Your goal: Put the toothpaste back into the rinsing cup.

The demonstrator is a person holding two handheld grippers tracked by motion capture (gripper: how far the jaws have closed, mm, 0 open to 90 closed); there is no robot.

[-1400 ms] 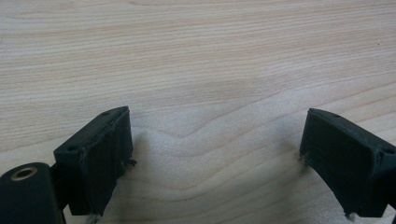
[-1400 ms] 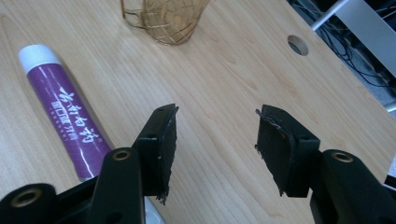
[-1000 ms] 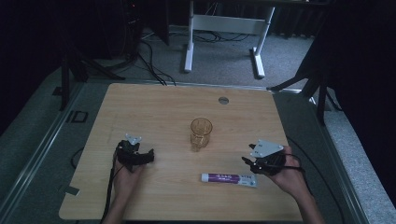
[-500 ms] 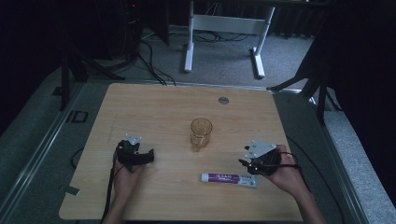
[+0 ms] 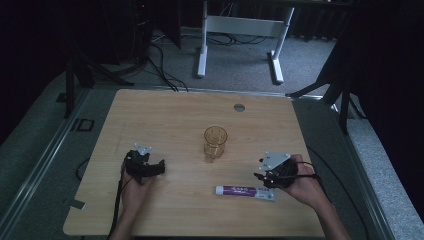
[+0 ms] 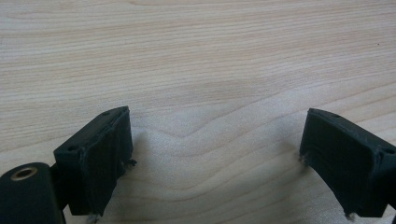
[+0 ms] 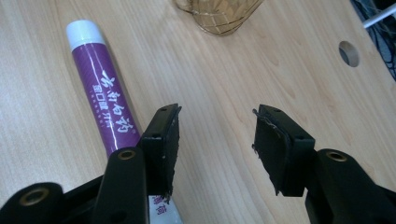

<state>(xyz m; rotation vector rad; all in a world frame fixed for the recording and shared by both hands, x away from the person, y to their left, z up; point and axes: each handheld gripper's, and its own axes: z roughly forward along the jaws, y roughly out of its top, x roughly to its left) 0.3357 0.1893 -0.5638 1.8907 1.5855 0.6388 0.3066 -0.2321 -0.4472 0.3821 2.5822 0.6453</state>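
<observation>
Two tools sit low over a pale wooden desk (image 5: pixel 165 115), one in each of the person's hands. The left tool (image 5: pixel 159 168) rests near the desk's 8 o'clock corner, its jaws spread wide with only bare wood grain between them in the left gripper view (image 6: pixel 212 154). The right tool (image 5: pixel 259 176) hovers toward 4 o'clock; its jaws have just been closing a little, yet they stand apart with nothing between them, and bare wood shows in the gap in the right gripper view (image 7: pixel 215 144).

The purple toothpaste tube (image 5: pixel 245 191) lies flat near the front edge, at about 5 o'clock from the desk's centre, its white cap (image 7: pixel 84 31) pointing toward the left tool. In the right gripper view the tube (image 7: pixel 105 107) runs beside and under the outer side of one jaw, not inside the gap. Whether that jaw touches it I cannot tell.

An amber glass cup (image 5: pixel 215 142) stands upright close to the desk's middle, at roughly 11 o'clock from the right tool and well apart from the tube. A small round cable hole (image 5: pixel 239 107) sits near the far edge at 12 o'clock.

Open wood spreads across the whole far half of the desk and between the two tools along the front. The tube's flat end lies near the front edge, with a strip of wood showing beyond it.
</observation>
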